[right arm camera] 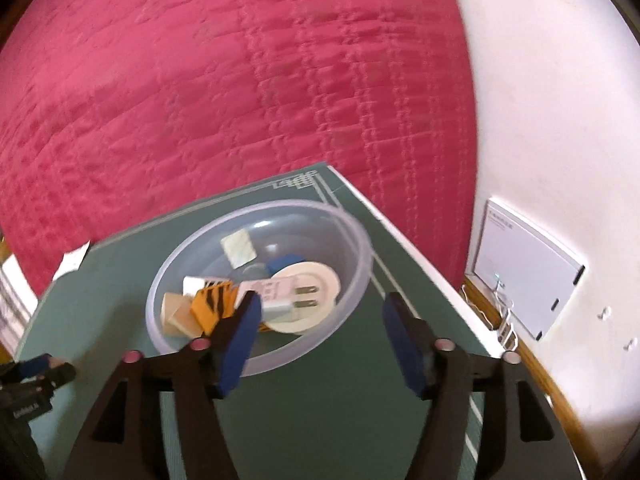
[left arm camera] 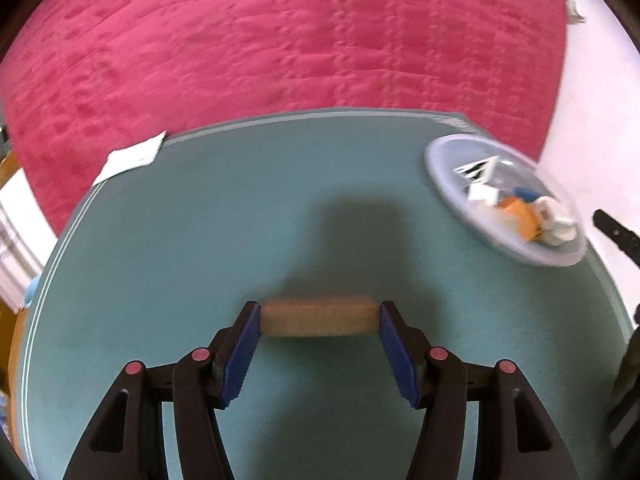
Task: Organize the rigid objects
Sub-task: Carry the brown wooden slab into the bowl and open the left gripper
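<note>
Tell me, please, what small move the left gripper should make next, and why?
Probably carry the cork block toward the clear bowl. The left gripper holds the block between its pads above the green table, the bowl already holds the other small items, and the right gripper stands open and empty near the bowl.

free: your teal mat (left arm camera: 180,240) lies bare left of the bowl (right arm camera: 360,240) | blocked: bowl crowds the mat's far-right corner
</note>
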### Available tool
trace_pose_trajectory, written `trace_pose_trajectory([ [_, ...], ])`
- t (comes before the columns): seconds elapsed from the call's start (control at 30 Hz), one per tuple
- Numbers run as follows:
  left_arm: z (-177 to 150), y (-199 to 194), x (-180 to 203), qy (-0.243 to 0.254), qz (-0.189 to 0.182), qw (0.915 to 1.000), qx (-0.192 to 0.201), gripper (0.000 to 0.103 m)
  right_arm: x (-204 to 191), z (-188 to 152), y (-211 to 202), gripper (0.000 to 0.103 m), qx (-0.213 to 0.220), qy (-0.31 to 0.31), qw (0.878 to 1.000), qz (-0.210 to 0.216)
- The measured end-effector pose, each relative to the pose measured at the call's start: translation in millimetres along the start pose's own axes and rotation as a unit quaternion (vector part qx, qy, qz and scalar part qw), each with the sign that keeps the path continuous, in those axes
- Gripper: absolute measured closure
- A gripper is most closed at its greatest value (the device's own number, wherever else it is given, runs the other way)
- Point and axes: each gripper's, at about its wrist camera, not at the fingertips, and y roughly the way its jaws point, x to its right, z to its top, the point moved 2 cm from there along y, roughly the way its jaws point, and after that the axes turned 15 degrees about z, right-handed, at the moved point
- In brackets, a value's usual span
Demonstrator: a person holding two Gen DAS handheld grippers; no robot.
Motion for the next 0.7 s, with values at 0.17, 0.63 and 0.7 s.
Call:
trace_pose_trajectory([
  [0.17,21.9,-4.8,32.5,0.018,-0.033,0.999,0.022,0.04,2.2,-2.6,1.0,0.035,-0.006,0.006,1.0,-0.001],
  [0.63,29.6,-0.3,36.3,0.011,-0.03,0.9992,0.021,0.04,1.2,-1.9,-9.3,0.035,0.01,0.012,1.0,0.015],
  [0.7,31.8,-0.2,37.9,0.013,-0.029,0.9992,0.023,0.04,0.0,-2.4,-10.5,0.035,0.013,0.011,1.0,0.013],
])
